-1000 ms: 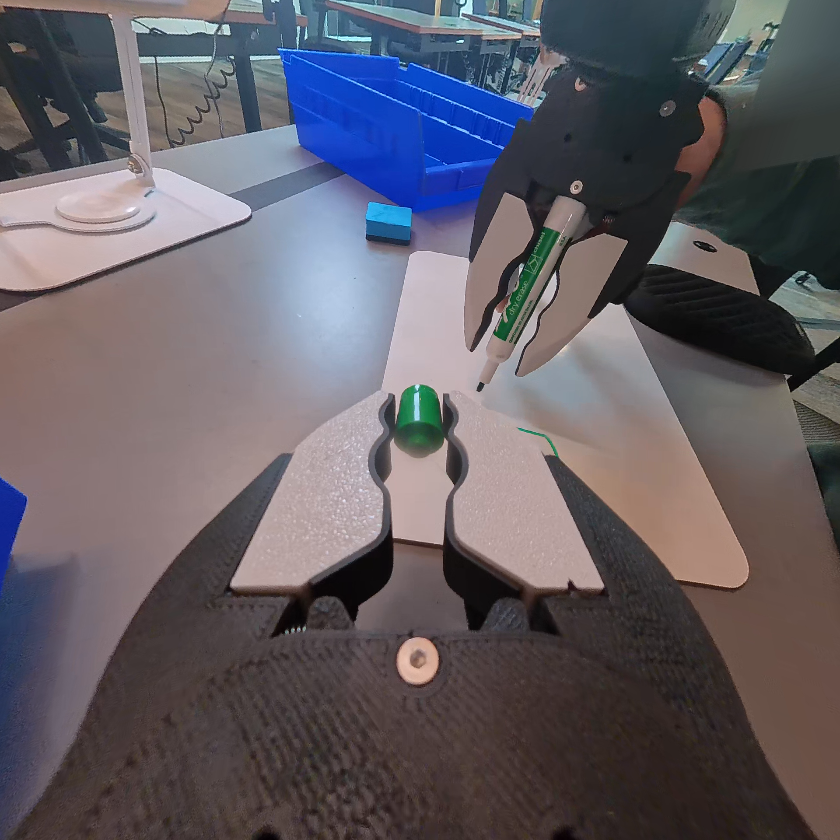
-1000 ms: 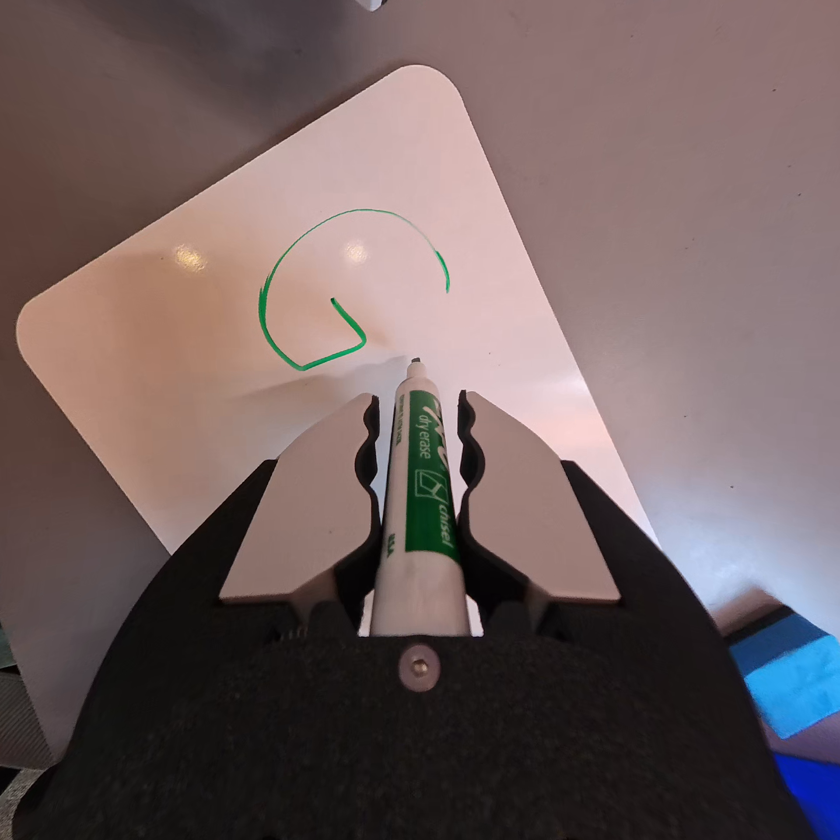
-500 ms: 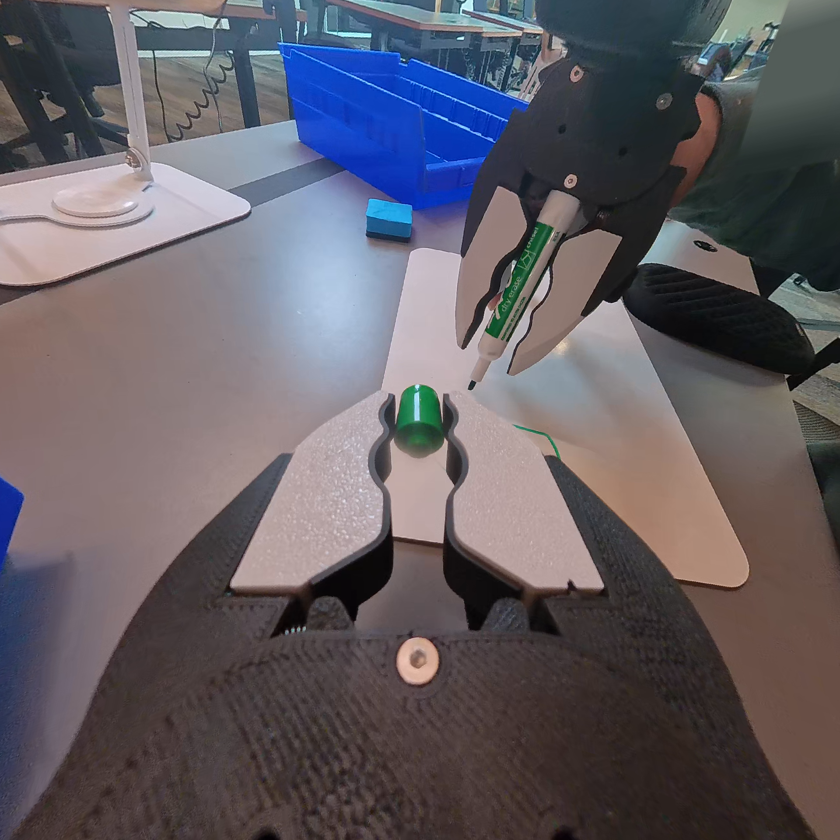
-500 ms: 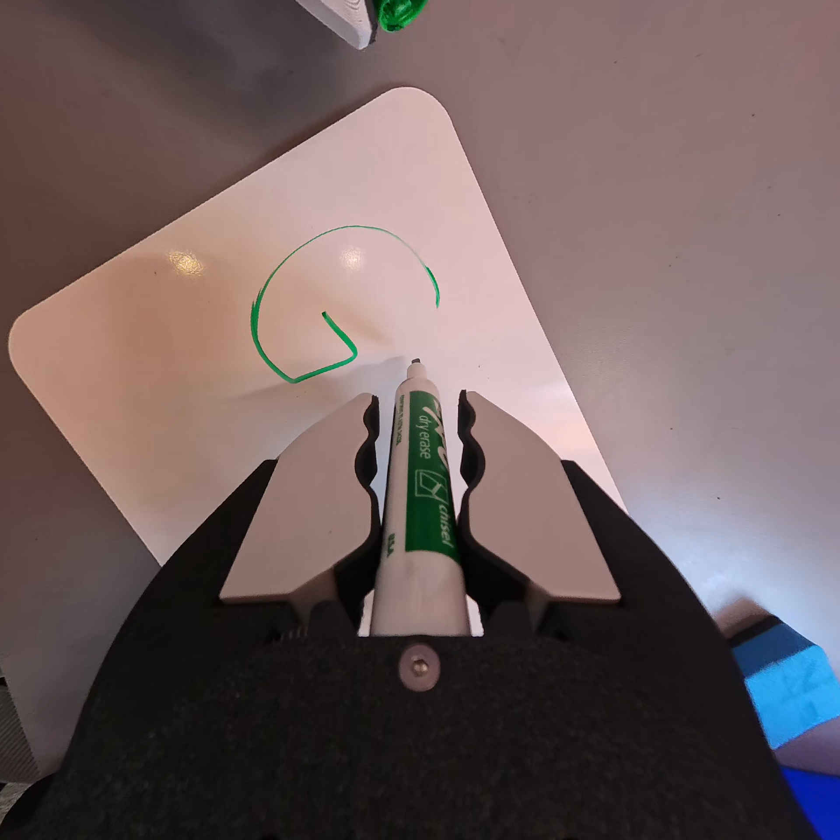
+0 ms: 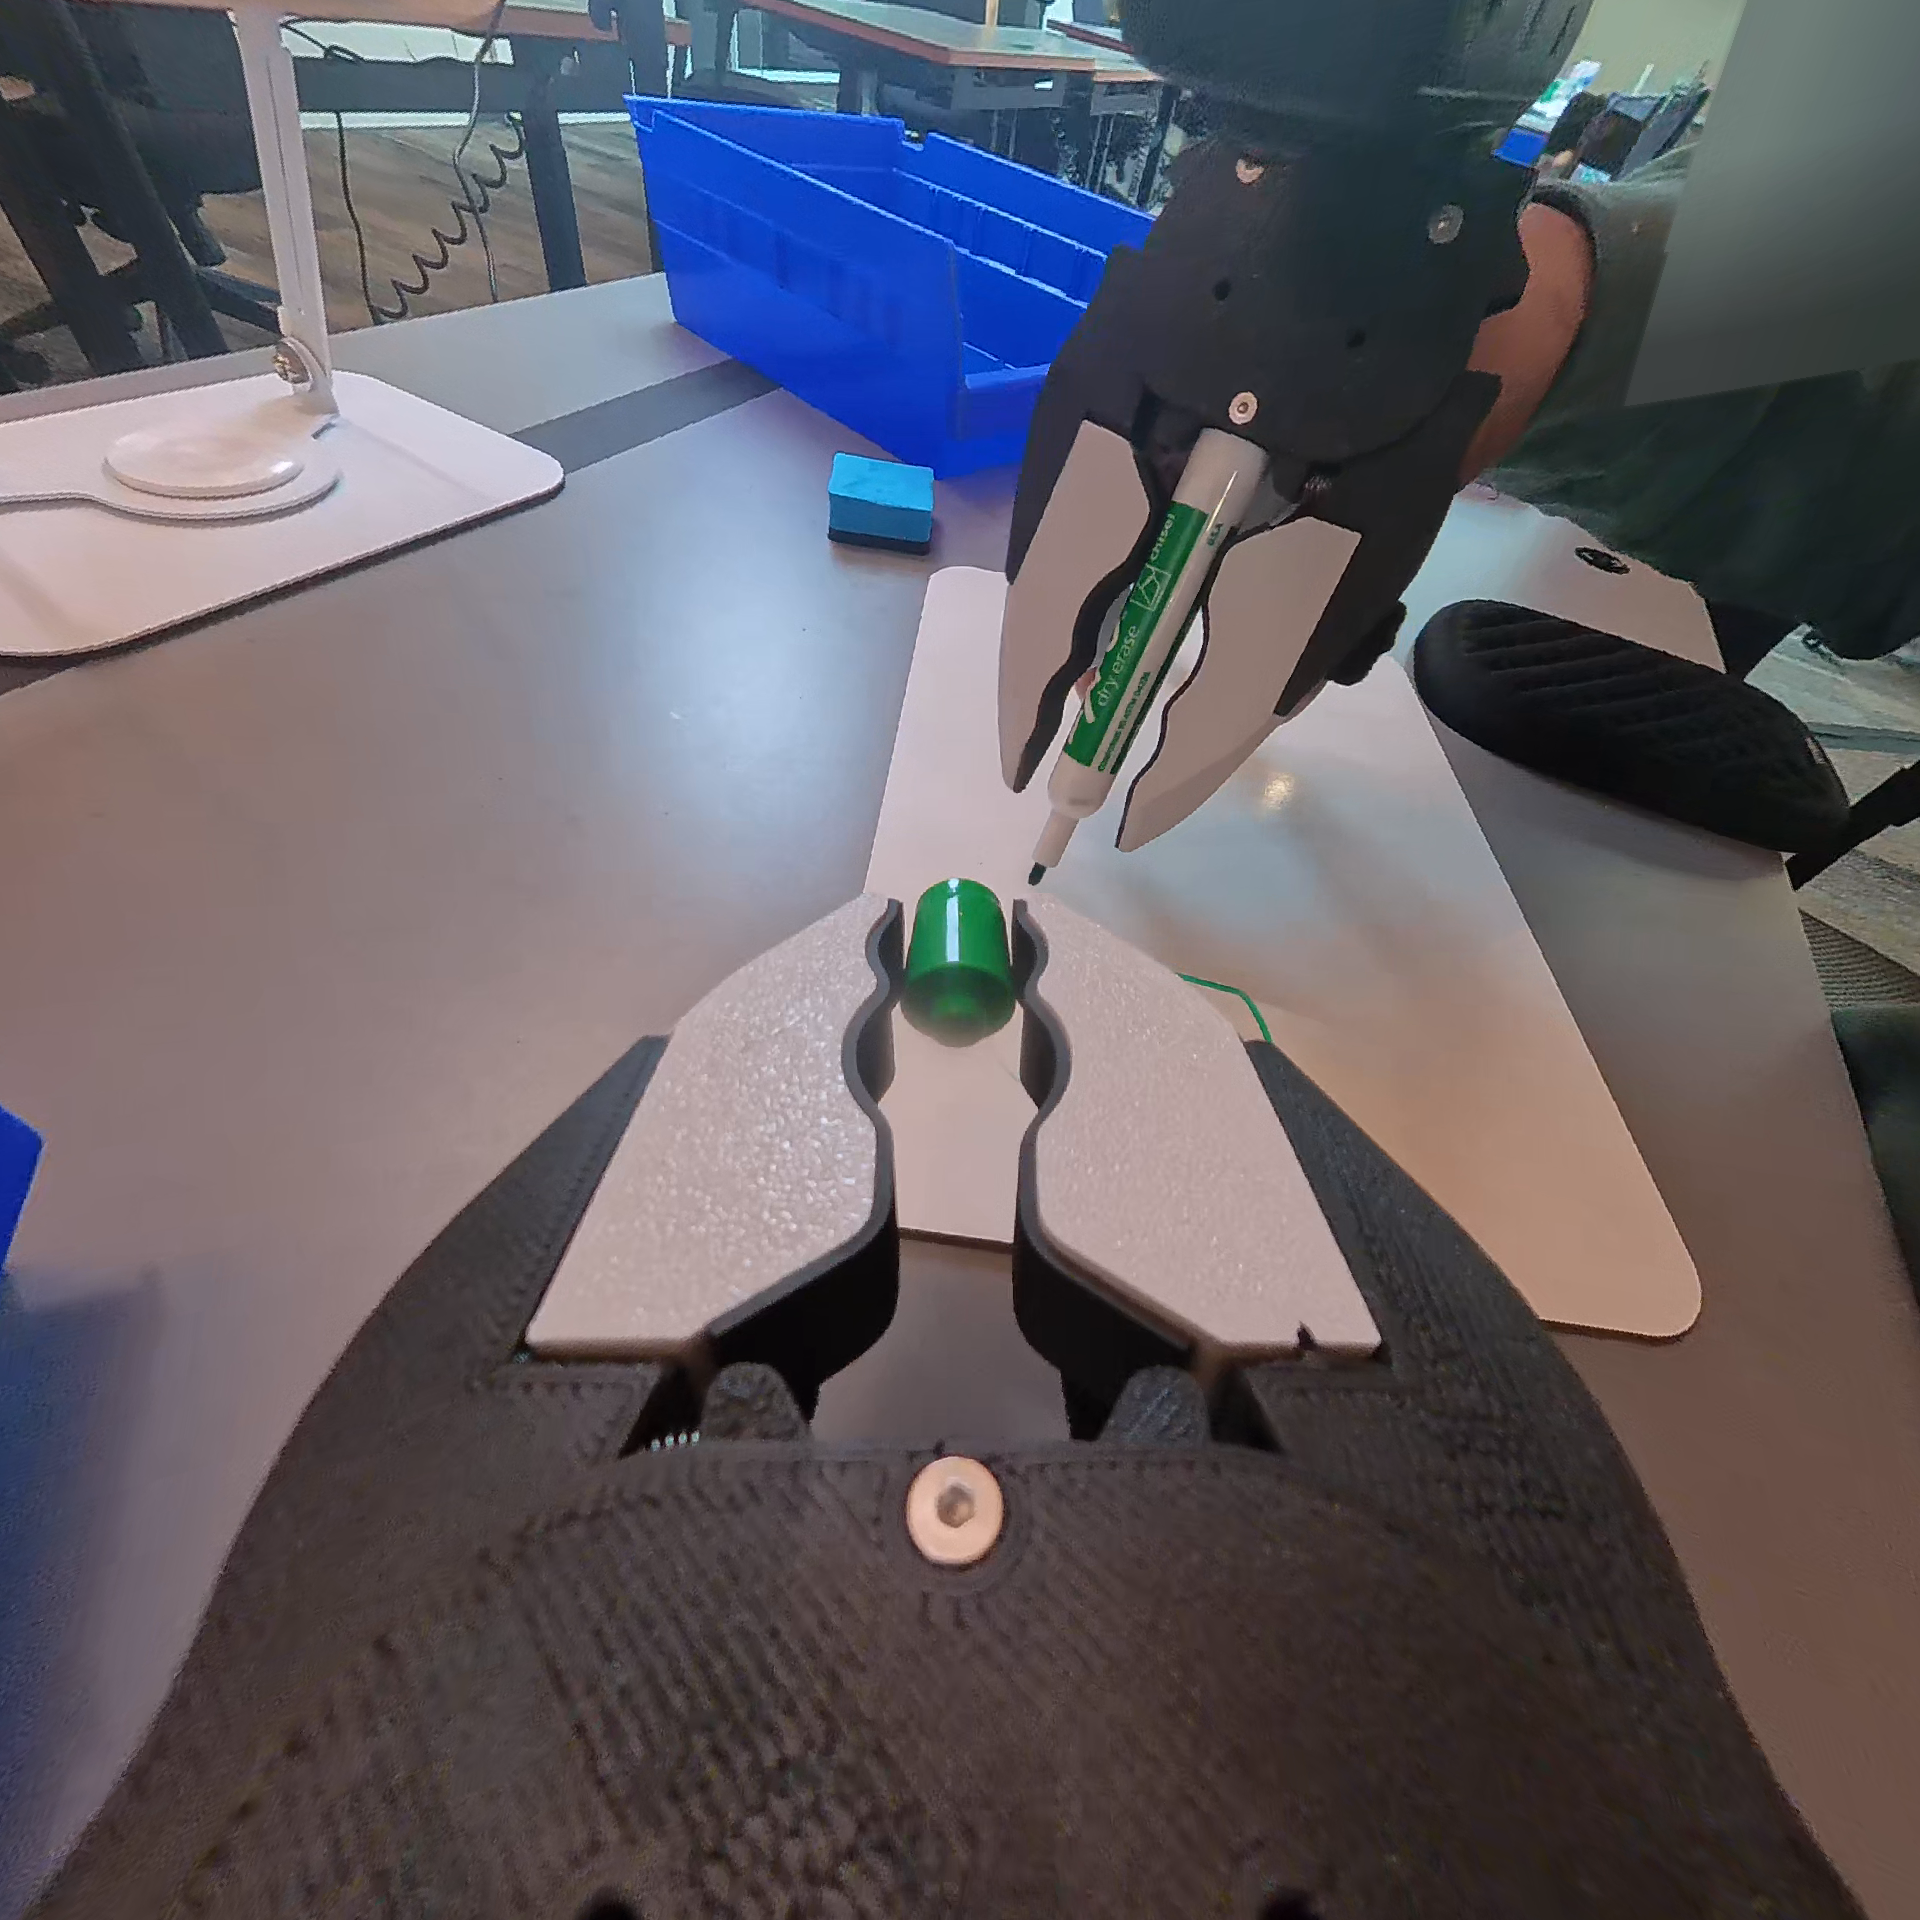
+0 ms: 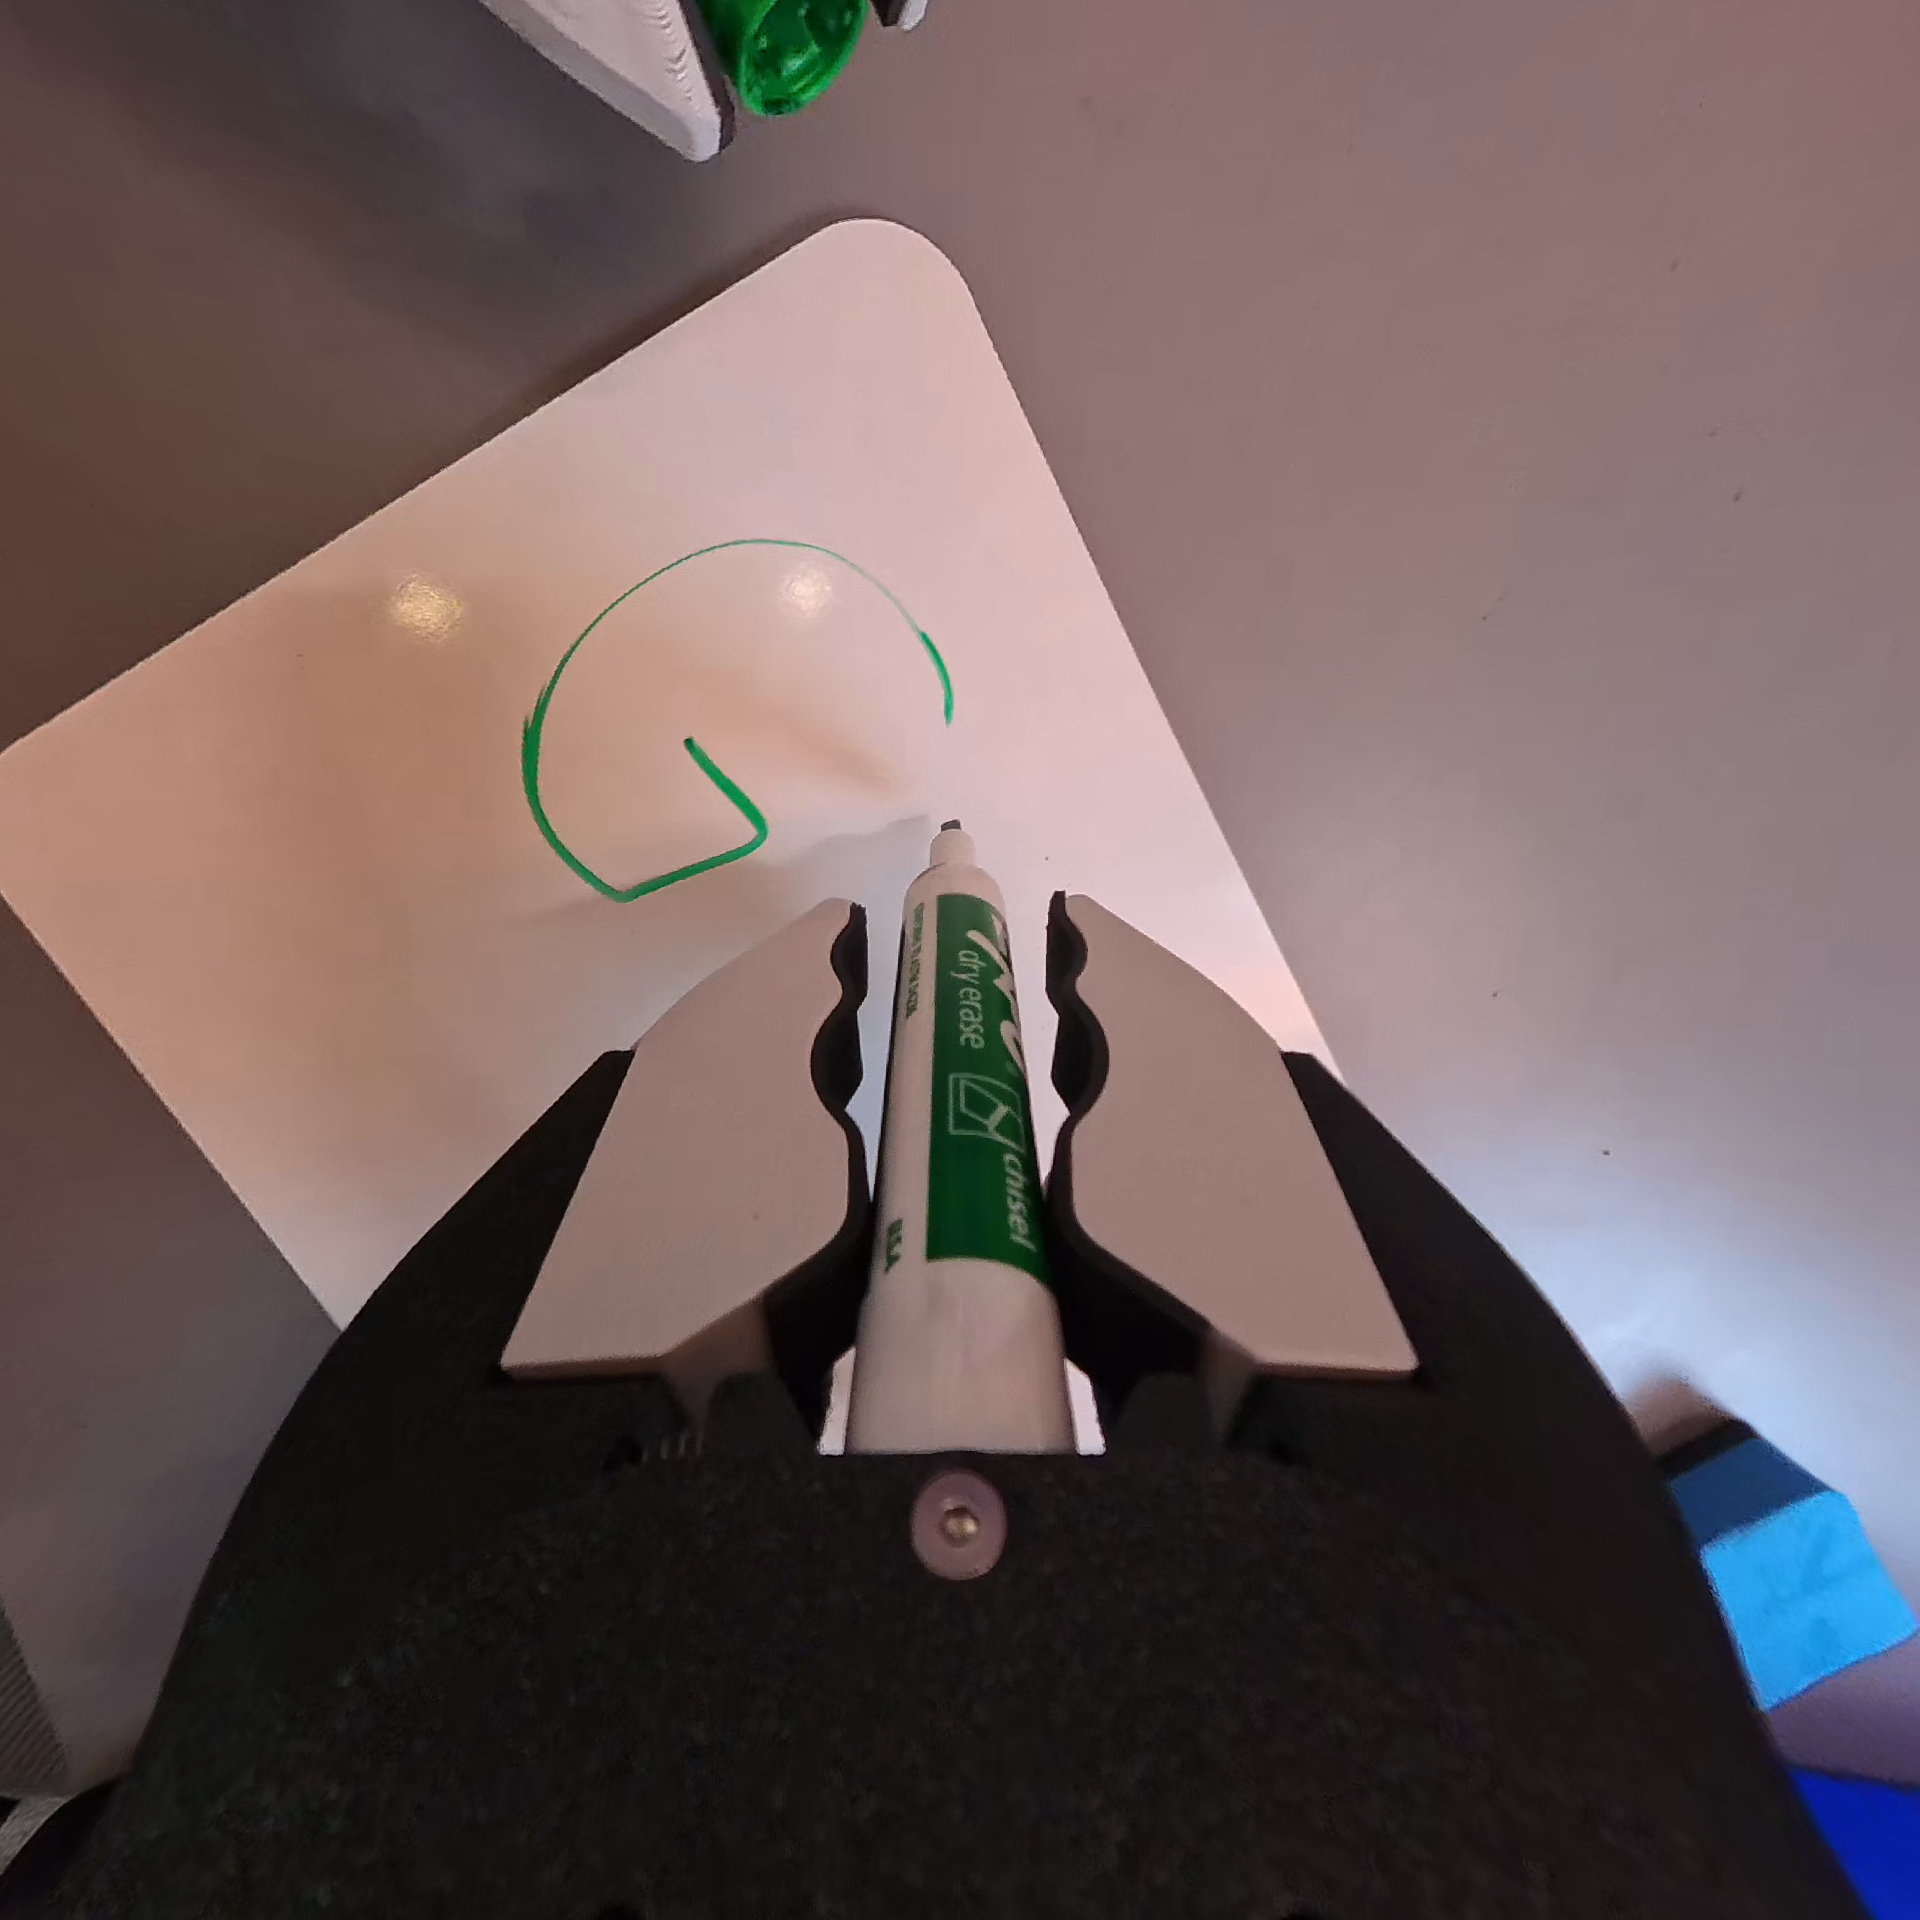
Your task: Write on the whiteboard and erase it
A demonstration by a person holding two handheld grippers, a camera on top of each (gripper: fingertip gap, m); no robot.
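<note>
The whiteboard (image 5: 1351, 1039) lies flat on the grey table (image 5: 416, 883), and everything here is placed around it. Above its middle the right gripper (image 5: 1075, 821) points down with its jaws clamped on a green-and-white marker (image 5: 1127, 665), the dark tip clear of the surface by a little (you can see its shadow underneath in the right wrist view). From that view the right gripper (image 6: 956, 909) holds the marker (image 6: 961, 1091) straight along its fingers, the tip over the whiteboard (image 6: 312, 883) just right of a green mark (image 6: 665, 748), an open curve with a hooked end, drawn near the board's centre. At the board's near edge sits the left gripper (image 5: 956, 914), jaws closed on the green cap (image 5: 956, 971), which is pinched right at the fingertips; the cap's closed end faces away toward the marker tip, close by but not touching. In the right wrist view that cap (image 6: 790, 52) shows its open end beyond the board's far corner, between the pale fingers (image 6: 623, 62) of the left gripper. Past the board's far end, on the table, rests a blue eraser (image 5: 878, 499), and behind that a blue bin (image 5: 831, 281). Off to the board's left stands a white lamp base (image 5: 218, 468).
</note>
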